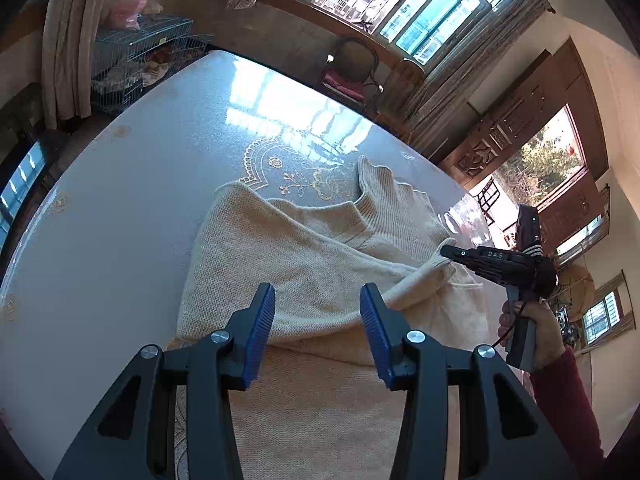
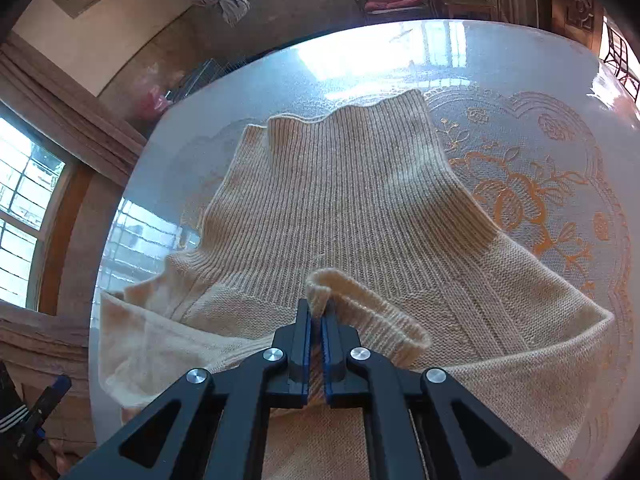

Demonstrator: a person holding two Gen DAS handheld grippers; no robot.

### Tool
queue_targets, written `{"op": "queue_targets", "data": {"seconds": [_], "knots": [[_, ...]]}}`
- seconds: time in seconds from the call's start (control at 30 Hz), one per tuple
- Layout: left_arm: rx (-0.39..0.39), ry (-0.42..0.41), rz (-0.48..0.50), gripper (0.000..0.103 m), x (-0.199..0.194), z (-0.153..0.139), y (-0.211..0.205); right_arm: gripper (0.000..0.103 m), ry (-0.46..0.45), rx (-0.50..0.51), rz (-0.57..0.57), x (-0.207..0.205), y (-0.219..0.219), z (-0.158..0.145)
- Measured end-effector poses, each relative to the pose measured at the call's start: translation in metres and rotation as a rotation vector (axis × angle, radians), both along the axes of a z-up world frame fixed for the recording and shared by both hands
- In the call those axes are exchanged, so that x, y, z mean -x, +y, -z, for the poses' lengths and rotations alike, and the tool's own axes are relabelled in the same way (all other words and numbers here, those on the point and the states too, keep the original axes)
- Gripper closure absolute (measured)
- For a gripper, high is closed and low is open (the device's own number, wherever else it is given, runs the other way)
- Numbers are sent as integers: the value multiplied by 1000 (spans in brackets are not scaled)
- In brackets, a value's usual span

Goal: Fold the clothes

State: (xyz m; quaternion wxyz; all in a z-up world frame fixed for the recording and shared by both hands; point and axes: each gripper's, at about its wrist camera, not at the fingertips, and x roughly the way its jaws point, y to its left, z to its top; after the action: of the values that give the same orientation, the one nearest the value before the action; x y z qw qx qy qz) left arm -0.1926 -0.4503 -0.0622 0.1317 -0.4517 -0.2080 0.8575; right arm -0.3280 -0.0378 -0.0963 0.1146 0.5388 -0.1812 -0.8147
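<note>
Sweater (image 1: pixel 304 264), cream knit with a ribbed turtleneck collar (image 2: pixel 352 168), lies spread across the middle of the table (image 1: pixel 132 200), its body running back to the near edge where I stand and its collar pointing toward the far edge. My right gripper (image 2: pixel 318 312) is clenched on the ribbed cuff (image 2: pixel 360 300) of one sleeve, the blue pads (image 2: pixel 306 344) pinching the knit between them; the cuff's loop curls out to the right of the fingers, lifted over the ribbed part of the sweater. From my left wrist view I see that same gripper (image 1: pixel 450 253) at the right side of the table, the cuff (image 1: pixel 430 274) caught in its tip and the sleeve drawn taut from the body, my hand (image 1: pixel 532 328) in a dark red sleeve (image 1: pixel 568 400) around the handle. My left gripper (image 1: pixel 318 320) hangs released over the near part of the sweater, its blue pads standing apart with nothing between them. Gold lace flower patterns (image 2: pixel 520 200) show under the table's glossy surface beside the collar.
</note>
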Motion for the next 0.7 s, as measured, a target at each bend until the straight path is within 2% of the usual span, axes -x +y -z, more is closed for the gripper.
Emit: {"op": "queue_targets", "data": {"seconds": [0.1, 0.23, 0.33, 0.4, 0.5, 0.6, 0.7], "knots": [[38, -1, 1, 56, 6, 0, 5, 100, 132, 120, 15, -14, 21, -34], [82, 8, 11, 56, 19, 1, 15, 100, 296, 217, 33, -40, 42, -81], [68, -10, 22, 56, 26, 8, 23, 100, 387, 261, 40, -63, 65, -100], [66, -27, 32, 56, 30, 16, 30, 99, 357, 233, 69, -71, 78, -91], [65, -63, 56, 56, 35, 31, 42, 99, 257, 191, 123, -89, 119, -62], [133, -111, 64, 56, 41, 49, 51, 99, 157, 128, 164, -102, 149, -26], [218, -143, 82, 56, 44, 59, 51, 96, 87, 126, 159, -114, 158, -4]]}}
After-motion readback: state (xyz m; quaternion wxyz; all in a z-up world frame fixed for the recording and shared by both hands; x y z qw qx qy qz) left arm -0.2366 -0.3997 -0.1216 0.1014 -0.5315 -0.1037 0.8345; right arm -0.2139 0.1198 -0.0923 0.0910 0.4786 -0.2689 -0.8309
